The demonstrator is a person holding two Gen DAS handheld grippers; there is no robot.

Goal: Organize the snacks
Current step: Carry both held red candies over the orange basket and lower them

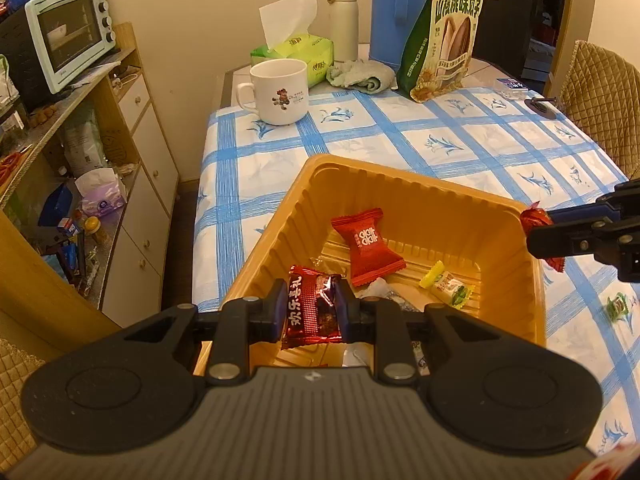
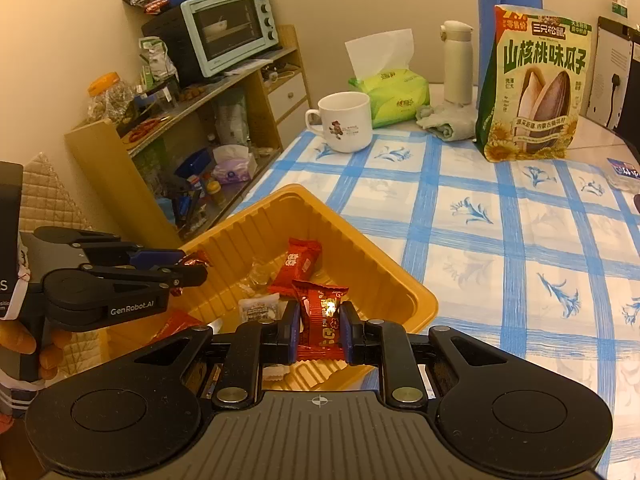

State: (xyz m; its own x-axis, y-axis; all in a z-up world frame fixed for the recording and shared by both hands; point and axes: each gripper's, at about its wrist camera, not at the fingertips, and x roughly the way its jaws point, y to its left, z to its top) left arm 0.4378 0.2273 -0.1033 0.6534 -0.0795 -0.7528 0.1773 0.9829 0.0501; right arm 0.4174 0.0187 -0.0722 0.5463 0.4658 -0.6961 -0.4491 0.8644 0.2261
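- The orange tray (image 1: pixel 400 184) sits on my blue-checked tablecloth (image 1: pixel 460 140), near the table's edge beside the wooden shelf (image 1: pixel 120 92); both of my tongs hang over it.
- My left gripper (image 1: pixel 310 308) is nearly closed, its blue pads pinching a dark red foil snack (image 1: pixel 310 304) with gold lettering, held above the tray's near wall.
- My right gripper (image 2: pixel 320 330) is likewise nearly closed, clamped on a bright red snack packet (image 2: pixel 322 316) over the tray's near corner. From the left wrist view that same packet pokes out at the tray's right rim.
- Inside the tray lie a red pillow-shaped candy (image 1: pixel 366 246), a yellow-green wrapped sweet (image 1: pixel 448 284) and a white printed packet (image 2: pixel 258 308); a few clear wrappers lie among them, too blurred for me to read.
- On the cloth beside the tray's right side lies a small green candy (image 1: pixel 618 306), apart from the tray.
- Farther back stand a white mug (image 1: pixel 280 92), a green tissue pack (image 1: pixel 296 52), a crumpled cloth (image 1: pixel 360 76), a cream flask (image 1: pixel 344 20), a blue thermos (image 1: pixel 396 8) and a tall bag of sunflower seeds (image 1: pixel 444 40).
- On the shelf sits a mint toaster oven (image 1: pixel 68 32).
- My fingers (image 2: pixel 24 340) wrap the left gripper's handle in the right wrist view.
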